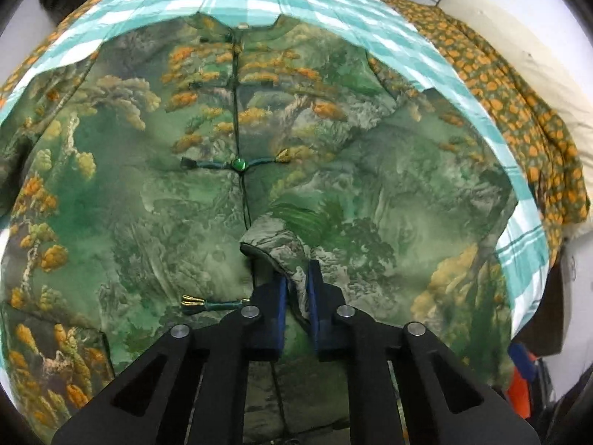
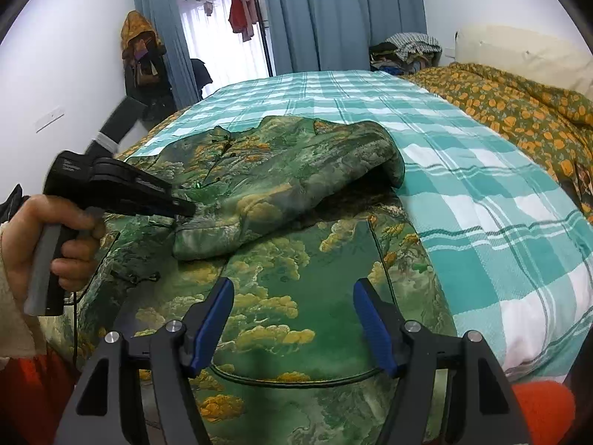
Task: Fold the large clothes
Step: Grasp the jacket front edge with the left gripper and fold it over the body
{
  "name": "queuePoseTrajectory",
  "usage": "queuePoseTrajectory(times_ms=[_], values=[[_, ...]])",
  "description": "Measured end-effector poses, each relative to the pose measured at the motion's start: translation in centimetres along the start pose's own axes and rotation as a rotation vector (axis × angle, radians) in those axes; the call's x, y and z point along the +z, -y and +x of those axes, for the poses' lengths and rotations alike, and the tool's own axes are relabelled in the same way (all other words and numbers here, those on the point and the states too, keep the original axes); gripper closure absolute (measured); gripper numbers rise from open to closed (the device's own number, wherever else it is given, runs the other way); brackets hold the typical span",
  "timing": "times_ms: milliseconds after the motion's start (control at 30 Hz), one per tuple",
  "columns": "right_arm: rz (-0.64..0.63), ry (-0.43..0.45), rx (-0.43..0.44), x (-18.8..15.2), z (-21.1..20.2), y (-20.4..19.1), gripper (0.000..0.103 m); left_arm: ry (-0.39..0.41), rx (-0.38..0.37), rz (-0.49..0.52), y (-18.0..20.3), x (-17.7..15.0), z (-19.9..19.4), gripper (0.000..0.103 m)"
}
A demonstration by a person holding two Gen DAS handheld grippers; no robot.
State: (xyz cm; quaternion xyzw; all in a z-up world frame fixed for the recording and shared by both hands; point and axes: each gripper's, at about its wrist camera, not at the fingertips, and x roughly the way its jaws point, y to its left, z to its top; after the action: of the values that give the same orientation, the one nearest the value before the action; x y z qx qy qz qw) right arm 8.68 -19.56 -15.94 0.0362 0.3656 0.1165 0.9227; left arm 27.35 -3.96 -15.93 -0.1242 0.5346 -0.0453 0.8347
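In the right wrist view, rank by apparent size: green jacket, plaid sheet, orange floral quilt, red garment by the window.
1-2. plaid sheet and green jacket: alike, and the jacket is nearer, so unranked.
3. orange floral quilt.
4. red garment, far off.

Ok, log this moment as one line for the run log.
left hand-held gripper: shut on sleeve cuff | sleeve folded across jacket front | right hand-held gripper: open, over hem | surface: checked bedsheet

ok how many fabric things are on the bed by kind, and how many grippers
Green landscape-print padded jacket: 1
Teal and white checked bed sheet: 1
Green quilt with orange flower print: 1
Black two-finger grippers with blue pads: 2, the left gripper and the right gripper
Total: 5
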Motion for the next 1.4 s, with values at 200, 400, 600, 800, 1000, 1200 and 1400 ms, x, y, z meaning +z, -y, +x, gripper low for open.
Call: queuePoseTrajectory(times_ms=[200, 400, 600, 800, 1000, 1200, 1400], values=[[0.041, 0.008, -0.002, 0.2, 0.2, 0.9, 0.035, 0.084, 0.016, 0.104, 1.6, 2.6, -3.1, 0.096], [0.066, 0.02, -0.014, 0.4, 0.1, 1.5, 0.035, 0.186, 0.125, 0.142, -1.2, 9.8, -3.9, 0.096], [0.122, 0.009, -0.013, 2.8, 1.6, 3.7, 0.035, 0.156, 0.126, 0.042, -6.3, 12.8, -0.1, 0.096], [0.083, -0.006, -0.013, 10.4, 7.1, 5.4, 0.035, 0.123, 0.122, 0.003, -7.6, 11.2, 2.4, 0.095], [0.035, -0.089, -0.02, 17.4, 15.8, 5.7, 0.035, 0.092, 0.106, -0.036, -8.9, 8.7, 4.6, 0.093], [-0.037, -0.304, -0.056, 14.7, 23.8, 5.3, 0.034, 0.109, 0.1, -0.023, -8.9, 8.2, 4.9, 0.091], [-0.063, -0.354, -0.099, 16.8, 23.5, 4.2, 0.034, 0.137, 0.101, -0.005, -9.1, 7.4, 5.4, 0.09]])
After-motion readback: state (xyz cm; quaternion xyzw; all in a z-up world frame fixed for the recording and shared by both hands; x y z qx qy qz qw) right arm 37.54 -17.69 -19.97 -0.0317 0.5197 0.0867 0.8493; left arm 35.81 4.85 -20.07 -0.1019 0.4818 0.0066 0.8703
